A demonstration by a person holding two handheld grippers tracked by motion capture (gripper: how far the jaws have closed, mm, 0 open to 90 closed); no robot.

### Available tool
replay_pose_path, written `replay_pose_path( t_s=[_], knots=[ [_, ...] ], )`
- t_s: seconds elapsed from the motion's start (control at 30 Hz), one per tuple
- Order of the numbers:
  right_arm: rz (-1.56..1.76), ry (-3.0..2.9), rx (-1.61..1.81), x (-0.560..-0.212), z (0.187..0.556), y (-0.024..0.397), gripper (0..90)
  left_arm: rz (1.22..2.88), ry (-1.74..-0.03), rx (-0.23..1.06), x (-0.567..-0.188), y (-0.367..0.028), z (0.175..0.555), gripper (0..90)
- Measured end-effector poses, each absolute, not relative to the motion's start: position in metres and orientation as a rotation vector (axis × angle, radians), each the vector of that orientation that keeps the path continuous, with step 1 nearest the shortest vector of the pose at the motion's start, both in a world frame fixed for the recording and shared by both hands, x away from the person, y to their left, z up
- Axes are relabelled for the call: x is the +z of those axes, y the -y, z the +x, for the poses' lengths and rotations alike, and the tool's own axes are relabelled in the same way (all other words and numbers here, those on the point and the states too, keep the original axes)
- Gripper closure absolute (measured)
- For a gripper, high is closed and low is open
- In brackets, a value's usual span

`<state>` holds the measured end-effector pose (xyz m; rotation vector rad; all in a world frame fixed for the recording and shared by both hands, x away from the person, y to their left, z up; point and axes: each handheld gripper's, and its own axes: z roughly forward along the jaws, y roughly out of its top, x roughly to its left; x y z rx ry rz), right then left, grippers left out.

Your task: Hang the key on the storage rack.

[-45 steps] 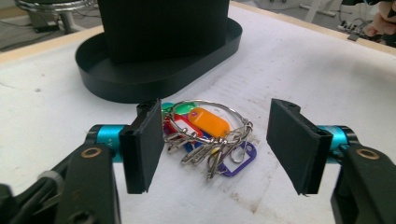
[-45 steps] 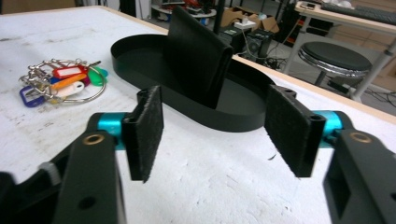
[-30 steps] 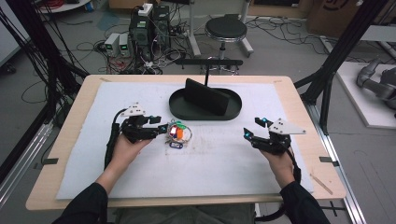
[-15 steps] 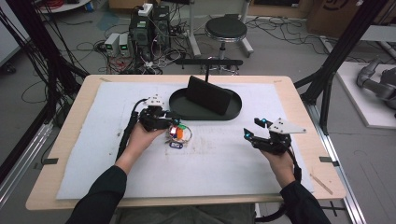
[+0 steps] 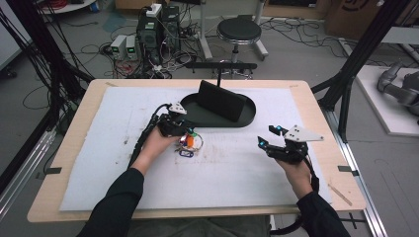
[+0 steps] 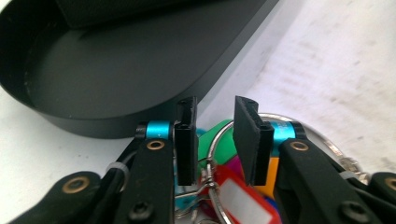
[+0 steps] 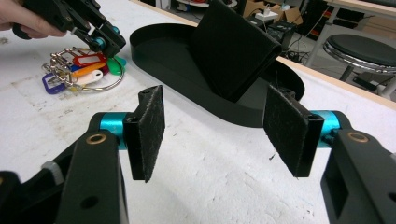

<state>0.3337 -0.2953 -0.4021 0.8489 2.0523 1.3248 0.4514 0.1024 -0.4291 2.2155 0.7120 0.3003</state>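
Note:
A bunch of coloured key tags on a metal ring lies on the white mat just in front of the black oval tray. My left gripper hangs over the bunch. In the left gripper view its jaws have just been closing and straddle the ring wire with a small gap on each side, above a red tag. My right gripper rests at the right of the mat, jaws wide with nothing between them. The right gripper view shows the key bunch and the left gripper farther off.
A black slab stands tilted inside the tray. The white mat covers most of the wooden table. A stool, computers and cables sit on the floor beyond the far edge.
The left hand has moved right and a little down, from the left part of the mat onto the key bunch, and its jaws have narrowed. The right hand has stayed put.

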Motion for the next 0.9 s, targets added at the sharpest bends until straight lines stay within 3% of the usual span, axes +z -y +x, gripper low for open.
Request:
replay_pose_path(
  t_s=[0.57,0.9],
  knots=[
    [0.827,-2.058,1.317,-0.402,0.332,0.294,40.9,2.253,-0.738,0.242,-0.432,-0.104,0.451,86.0],
    [0.832,-2.048,1.327,-0.402,0.333,0.296,41.6,2.107,-0.696,0.207,-0.422,-0.118,0.441,86.4]
  ],
)
